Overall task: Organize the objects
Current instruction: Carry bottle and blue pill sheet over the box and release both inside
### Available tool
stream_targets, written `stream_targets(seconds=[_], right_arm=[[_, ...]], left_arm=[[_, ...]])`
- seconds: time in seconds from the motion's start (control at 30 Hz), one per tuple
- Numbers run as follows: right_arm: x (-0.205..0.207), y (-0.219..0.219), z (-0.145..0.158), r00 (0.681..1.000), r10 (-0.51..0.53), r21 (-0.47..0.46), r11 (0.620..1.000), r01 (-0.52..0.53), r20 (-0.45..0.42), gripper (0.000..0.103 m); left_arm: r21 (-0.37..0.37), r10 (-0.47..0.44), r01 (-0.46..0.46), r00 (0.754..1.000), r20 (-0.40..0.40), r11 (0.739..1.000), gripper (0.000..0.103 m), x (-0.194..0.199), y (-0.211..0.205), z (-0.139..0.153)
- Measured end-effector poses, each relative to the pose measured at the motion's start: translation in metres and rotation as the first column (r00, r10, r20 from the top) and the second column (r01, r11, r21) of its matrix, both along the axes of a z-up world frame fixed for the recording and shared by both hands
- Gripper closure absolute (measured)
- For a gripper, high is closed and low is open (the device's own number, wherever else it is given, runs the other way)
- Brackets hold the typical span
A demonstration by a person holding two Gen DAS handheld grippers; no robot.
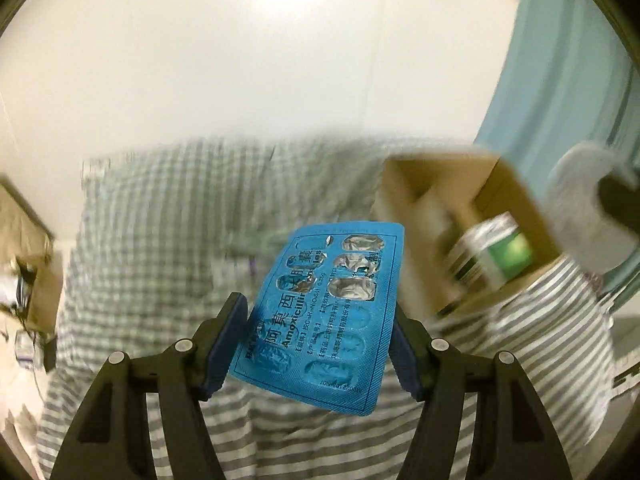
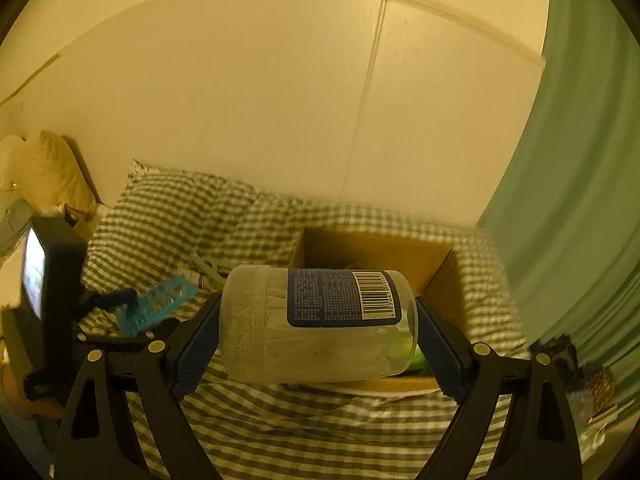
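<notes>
My left gripper [image 1: 316, 344] is shut on a blue amoxicillin blister pack [image 1: 324, 316], held in the air above the bed, left of an open cardboard box [image 1: 492, 184]. The box holds a green and white package [image 1: 496, 256]. My right gripper [image 2: 318, 332] is shut on a clear plastic jar [image 2: 316, 324] with a blue barcode label, held on its side just in front of the box [image 2: 380, 248]. The left gripper with the blister pack [image 2: 160, 304] shows at the left of the right wrist view.
A grey checked and striped bedcover [image 2: 180, 220] lies under everything. A pale wall [image 2: 280, 100] stands behind. A green curtain [image 2: 580, 200] hangs at the right. A small lit screen [image 2: 34, 272] and cream bags [image 2: 44, 168] stand at the left.
</notes>
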State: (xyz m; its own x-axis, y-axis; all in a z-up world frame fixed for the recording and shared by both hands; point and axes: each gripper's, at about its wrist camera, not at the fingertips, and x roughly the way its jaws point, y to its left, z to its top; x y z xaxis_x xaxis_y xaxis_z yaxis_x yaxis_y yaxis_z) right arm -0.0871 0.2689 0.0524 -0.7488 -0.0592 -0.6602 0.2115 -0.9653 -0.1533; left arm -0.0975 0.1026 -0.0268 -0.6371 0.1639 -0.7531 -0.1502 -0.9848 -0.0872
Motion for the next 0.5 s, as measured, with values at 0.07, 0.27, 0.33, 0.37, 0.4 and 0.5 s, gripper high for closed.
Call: stream_targets(seconds=[0.07, 0.27, 0.33, 0.37, 0.4, 0.5], right_arm=[[0.004, 0.005, 0.019, 0.999, 0.003, 0.016, 1.000, -0.003, -0.033, 0.012], [-0.005, 0.026, 0.056, 0.997, 0.032, 0.035, 0.999, -0.029, -0.064, 0.012], [-0.016, 0.039, 0.059, 0.998, 0.023, 0.039, 0.999, -0.020, -0.065, 0.012], [-0.021, 0.045, 0.059, 0.998, 0.017, 0.033, 0.999, -0.015, -0.064, 0.012], [-0.028, 0.051, 0.057, 0.998, 0.009, 0.019, 1.000, -0.008, -0.060, 0.012], [-0.051, 0.071, 0.040, 1.000, -0.015, -0.029, 0.999, 0.015, -0.021, 0.012]], left_arm=[[0.023, -0.021, 0.022, 0.999, -0.048, 0.999, 0.035, -0.001, 0.011, 0.024], [0.022, -0.093, 0.097, 0.985, -0.142, 0.995, 0.035, -0.008, 0.061, 0.064], [0.022, -0.106, 0.110, 0.985, -0.139, 0.994, 0.035, -0.016, 0.078, 0.064], [0.021, -0.112, 0.116, 0.985, -0.133, 0.993, 0.035, -0.021, 0.087, 0.061], [0.020, -0.119, 0.122, 0.985, -0.123, 0.992, 0.035, -0.027, 0.096, 0.057], [0.008, -0.139, 0.140, 0.985, -0.102, 0.990, 0.035, -0.041, 0.117, 0.045]])
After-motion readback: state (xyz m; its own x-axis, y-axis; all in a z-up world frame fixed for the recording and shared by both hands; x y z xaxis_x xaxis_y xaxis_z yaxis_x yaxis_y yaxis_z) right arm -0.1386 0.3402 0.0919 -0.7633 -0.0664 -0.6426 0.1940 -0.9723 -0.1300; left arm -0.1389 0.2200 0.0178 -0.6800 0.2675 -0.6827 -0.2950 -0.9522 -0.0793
